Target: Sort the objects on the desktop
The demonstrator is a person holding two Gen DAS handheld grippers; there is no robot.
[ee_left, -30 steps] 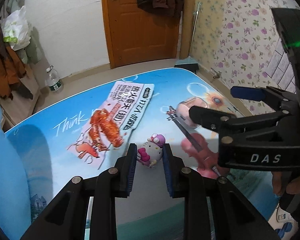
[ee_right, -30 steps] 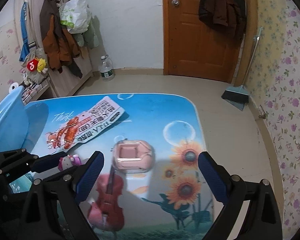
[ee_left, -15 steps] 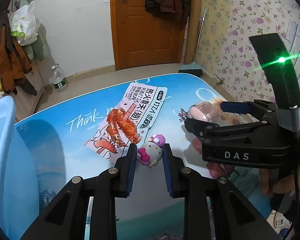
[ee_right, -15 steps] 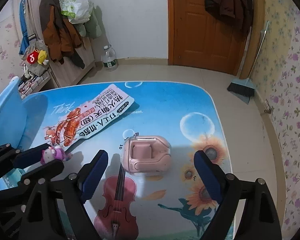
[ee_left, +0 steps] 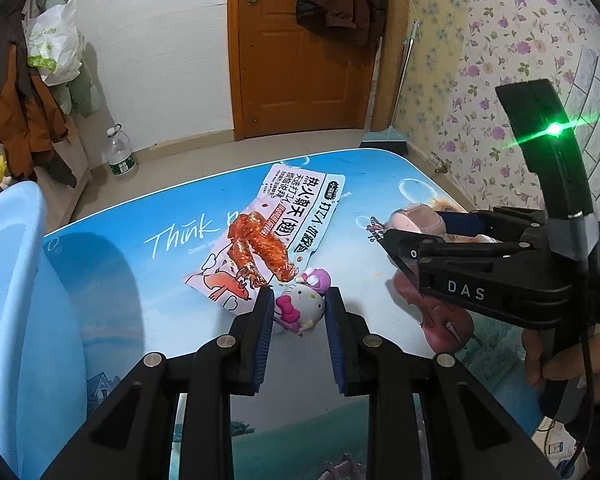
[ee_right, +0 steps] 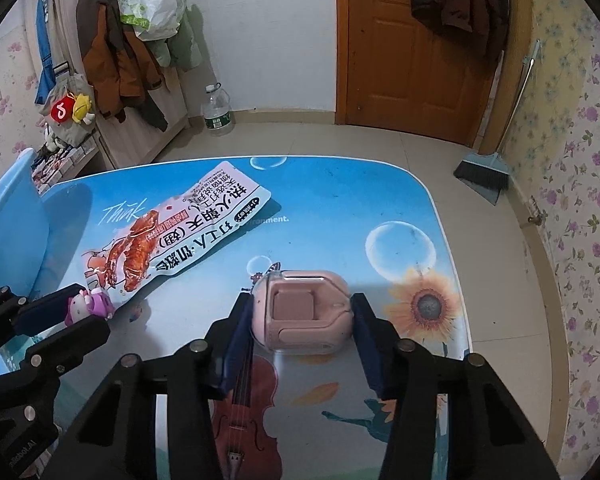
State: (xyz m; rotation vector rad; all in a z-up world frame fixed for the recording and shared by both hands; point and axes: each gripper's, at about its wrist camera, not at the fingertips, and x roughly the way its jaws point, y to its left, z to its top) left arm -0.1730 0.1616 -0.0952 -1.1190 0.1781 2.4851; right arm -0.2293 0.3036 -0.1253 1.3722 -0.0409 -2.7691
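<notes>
Pink case [ee_right: 303,316] — between right gripper [ee_right: 303,336] pads [ee_right: 239,340]

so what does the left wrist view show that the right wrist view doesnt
Only the left wrist view shows the person's hand on the right gripper's handle and its green light.

Only the right wrist view shows the pink case in full between the right gripper fingers, plus the printed sunflower.

Both show the Hello Kitty figure in the left gripper, the snack packet and the blue basin.

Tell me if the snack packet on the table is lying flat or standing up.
Lying flat: the snack packet rests face-up on the table, printed side showing.
</notes>
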